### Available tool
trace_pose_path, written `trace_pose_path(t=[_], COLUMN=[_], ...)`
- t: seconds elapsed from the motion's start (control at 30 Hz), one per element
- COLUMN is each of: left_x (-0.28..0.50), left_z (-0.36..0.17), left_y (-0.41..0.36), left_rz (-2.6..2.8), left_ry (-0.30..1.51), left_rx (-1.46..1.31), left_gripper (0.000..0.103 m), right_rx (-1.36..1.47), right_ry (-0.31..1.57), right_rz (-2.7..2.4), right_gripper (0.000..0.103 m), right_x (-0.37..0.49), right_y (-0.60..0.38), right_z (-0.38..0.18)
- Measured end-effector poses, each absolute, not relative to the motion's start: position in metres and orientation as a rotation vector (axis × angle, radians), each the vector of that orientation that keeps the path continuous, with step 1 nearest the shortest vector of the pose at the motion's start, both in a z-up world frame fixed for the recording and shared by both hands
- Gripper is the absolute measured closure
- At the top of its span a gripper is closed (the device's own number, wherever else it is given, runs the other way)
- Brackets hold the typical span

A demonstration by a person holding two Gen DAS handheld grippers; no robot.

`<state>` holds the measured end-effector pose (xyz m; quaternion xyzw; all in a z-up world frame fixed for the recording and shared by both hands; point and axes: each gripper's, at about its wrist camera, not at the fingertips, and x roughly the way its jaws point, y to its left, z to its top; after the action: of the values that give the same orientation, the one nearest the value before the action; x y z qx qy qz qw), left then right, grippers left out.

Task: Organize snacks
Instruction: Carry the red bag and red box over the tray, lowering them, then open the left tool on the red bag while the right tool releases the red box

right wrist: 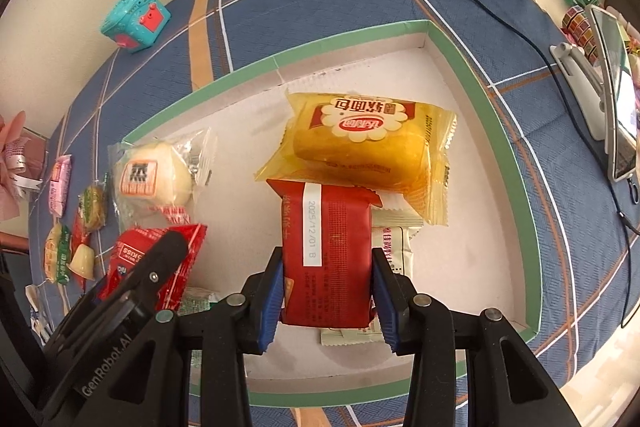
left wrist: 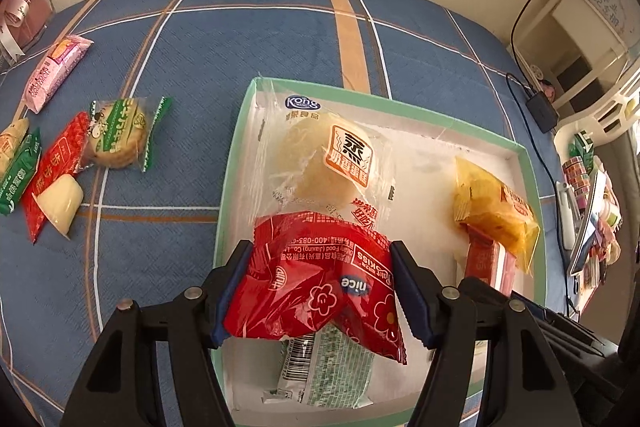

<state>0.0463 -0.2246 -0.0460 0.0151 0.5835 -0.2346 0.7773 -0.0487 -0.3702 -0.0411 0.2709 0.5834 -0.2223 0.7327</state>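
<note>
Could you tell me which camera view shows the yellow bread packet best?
The right wrist view: the yellow bread packet lies face up in the tray, label fully visible. The left wrist view shows it only at the edge, crumpled and foreshortened.

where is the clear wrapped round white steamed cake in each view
Left wrist: the clear-wrapped round white steamed cake lies centre, in the tray's far left part.
Right wrist: it lies left of centre, by the tray's left corner.
Shared landmark: the green-rimmed white tray.

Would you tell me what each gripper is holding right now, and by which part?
Left gripper: flowered red packet, pinched across its sides. Right gripper: dated red packet, gripped by its long edges, near end.
</note>
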Motion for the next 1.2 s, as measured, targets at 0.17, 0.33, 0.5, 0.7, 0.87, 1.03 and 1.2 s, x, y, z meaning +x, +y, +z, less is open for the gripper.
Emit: trace_pose_path(t=[0.17, 0.33, 0.5, 0.7, 0.87, 1.03, 1.2], left_x=[0.048, 0.05, 0.049, 0.048, 0.049, 0.049, 0.051], left_z=[-0.04, -0.034, -0.022, 0.004, 0.024, 0.032, 0.037], left_y=[-0.223, -0.22, -0.213, -0.195, -0.182, -0.163, -0.148], left_rz=[-0.505, -0.496, -0.5, -0.476, -0.419, -0.365, -0.312], left_ry=[1.263, 1.275, 1.279, 1.227, 1.159, 1.122, 1.094], left_rx=[0.038, 0.03, 0.025, 0.024, 0.069, 0.089, 0.087], left_gripper=[0.033, 0.03, 0.028, 0.028, 0.025, 0.024, 0.01], right_rx=[0.583, 0.57, 0.567, 0.548, 0.53, 0.514, 0.495], right_ry=[1.272, 1.255, 1.218, 1.159, 1.107, 1.08, 1.083], right_rz=[-0.485, -0.489, -0.498, -0.505, -0.506, -0.511, -0.51], right_gripper=[0.059, 0.053, 0.05, 0.05, 0.049, 0.046, 0.036], right_x=[-0.051, -0.051, -0.054, -0.059, -0.064, -0.062, -0.061], right_y=[-0.369, -0.37, -0.372, -0.37, -0.365, -0.362, -0.357], right_z=[-0.033, -0.022, -0.006, 0.018, 0.039, 0.048, 0.049])
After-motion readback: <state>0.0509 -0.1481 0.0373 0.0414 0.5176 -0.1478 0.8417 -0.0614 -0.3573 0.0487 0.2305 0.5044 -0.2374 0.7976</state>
